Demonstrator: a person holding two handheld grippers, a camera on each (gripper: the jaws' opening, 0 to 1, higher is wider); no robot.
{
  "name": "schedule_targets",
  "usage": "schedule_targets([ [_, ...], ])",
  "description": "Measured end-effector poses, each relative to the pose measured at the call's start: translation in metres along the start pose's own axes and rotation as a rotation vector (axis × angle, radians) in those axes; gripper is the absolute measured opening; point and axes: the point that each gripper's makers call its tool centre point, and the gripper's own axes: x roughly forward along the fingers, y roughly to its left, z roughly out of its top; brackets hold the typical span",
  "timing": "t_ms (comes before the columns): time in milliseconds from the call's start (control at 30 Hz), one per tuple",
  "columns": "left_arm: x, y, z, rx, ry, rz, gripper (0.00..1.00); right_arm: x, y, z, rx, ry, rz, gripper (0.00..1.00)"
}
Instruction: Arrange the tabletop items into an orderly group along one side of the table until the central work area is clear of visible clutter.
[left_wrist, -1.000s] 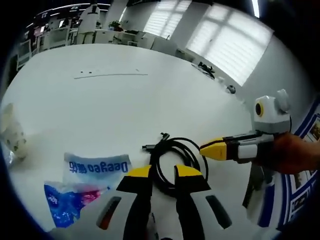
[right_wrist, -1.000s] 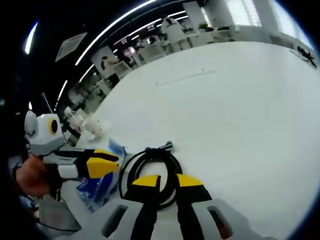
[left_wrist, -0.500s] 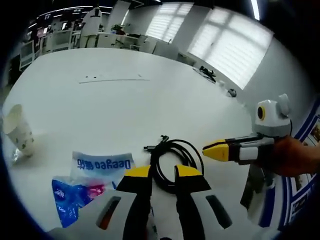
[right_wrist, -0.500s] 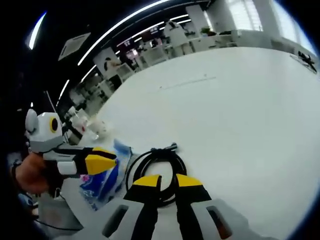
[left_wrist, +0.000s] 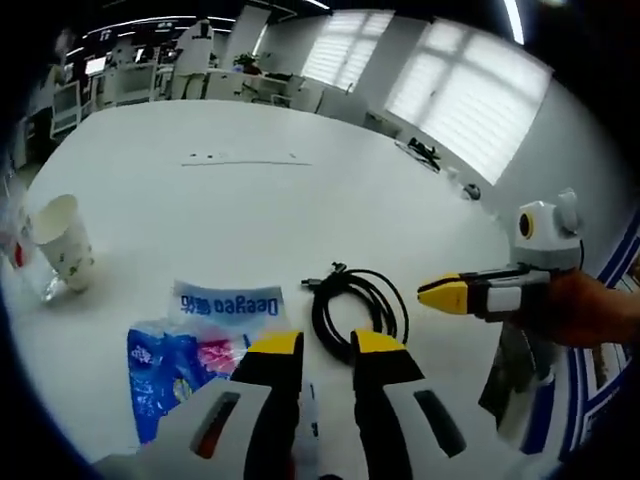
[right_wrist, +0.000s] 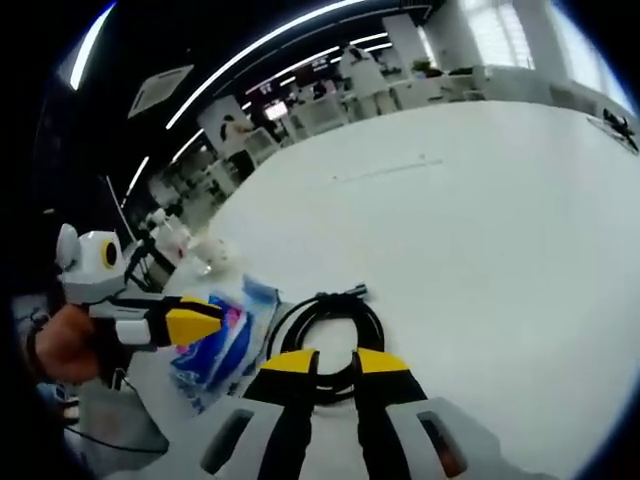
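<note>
Black coiled cable (left_wrist: 356, 308) just beyond left gripper (left_wrist: 325, 345) jaws, slightly apart, gripping nothing. Same for right gripper (right_wrist: 334, 361). Blue packet (left_wrist: 185, 350) beside, on tabletop (left_wrist: 250, 210).

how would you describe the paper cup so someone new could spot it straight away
Start from the big white table. In the left gripper view, go to its left edge, well left of the blue and white plastic bag and the coiled black cable. The paper cup stands upright there, white with small speckled print, the one tall open-topped item.
</note>
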Motion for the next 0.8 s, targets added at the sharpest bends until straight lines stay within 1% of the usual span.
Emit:
schedule_targets([
  [33, -0.004, 0.004, -0.002, -0.012, -0.004, 0.022, 0.19, 0.001, 0.007, 0.001, 0.016, -0.006, 0.032, 0.14],
  [67, -0.006, 0.008, -0.004, -0.02, -0.008, 0.041, 0.19, 0.001, 0.009, 0.003, 0.011, -0.01, 0.039, 0.17],
  [133, -0.014, 0.016, -0.006, -0.055, -0.023, 0.086, 0.2, 0.003, 0.013, 0.005, -0.013, -0.008, 0.047, 0.2],
  [167, -0.02, 0.024, -0.008, -0.08, -0.034, 0.132, 0.2, 0.003, 0.018, 0.004, -0.026, -0.005, 0.055, 0.2],
  [200, -0.024, 0.03, -0.01, -0.098, -0.039, 0.164, 0.21, 0.003, 0.022, 0.004, -0.032, -0.005, 0.06, 0.2],
  [233, -0.026, 0.031, -0.011, -0.104, -0.042, 0.168, 0.21, 0.003, 0.023, 0.005, -0.033, -0.006, 0.062, 0.21],
  [267, -0.032, 0.035, -0.014, -0.136, -0.057, 0.184, 0.22, 0.007, 0.021, 0.009, -0.035, -0.005, 0.074, 0.21],
  [300, -0.037, 0.038, -0.017, -0.142, -0.059, 0.2, 0.23, 0.008, 0.023, 0.01, -0.035, -0.004, 0.08, 0.22],
  [400, -0.044, 0.041, -0.021, -0.158, -0.068, 0.212, 0.23, 0.008, 0.038, 0.007, -0.058, -0.001, 0.093, 0.21],
  [533, -0.051, 0.044, -0.025, -0.185, -0.075, 0.226, 0.23, 0.016, 0.041, 0.011, -0.072, 0.007, 0.109, 0.21],
  [633, -0.061, 0.045, -0.027, -0.221, -0.087, 0.243, 0.23, 0.019, 0.053, 0.007, -0.09, 0.019, 0.121, 0.23],
  [667, -0.064, 0.045, -0.027, -0.23, -0.089, 0.25, 0.23, 0.02, 0.057, 0.006, -0.095, 0.023, 0.125, 0.23],
  [733, -0.07, 0.047, -0.029, -0.245, -0.095, 0.268, 0.24, 0.025, 0.059, 0.007, -0.108, 0.038, 0.142, 0.26],
  [800, -0.076, 0.05, -0.032, -0.255, -0.097, 0.296, 0.27, 0.026, 0.065, 0.005, -0.131, 0.06, 0.161, 0.31],
])
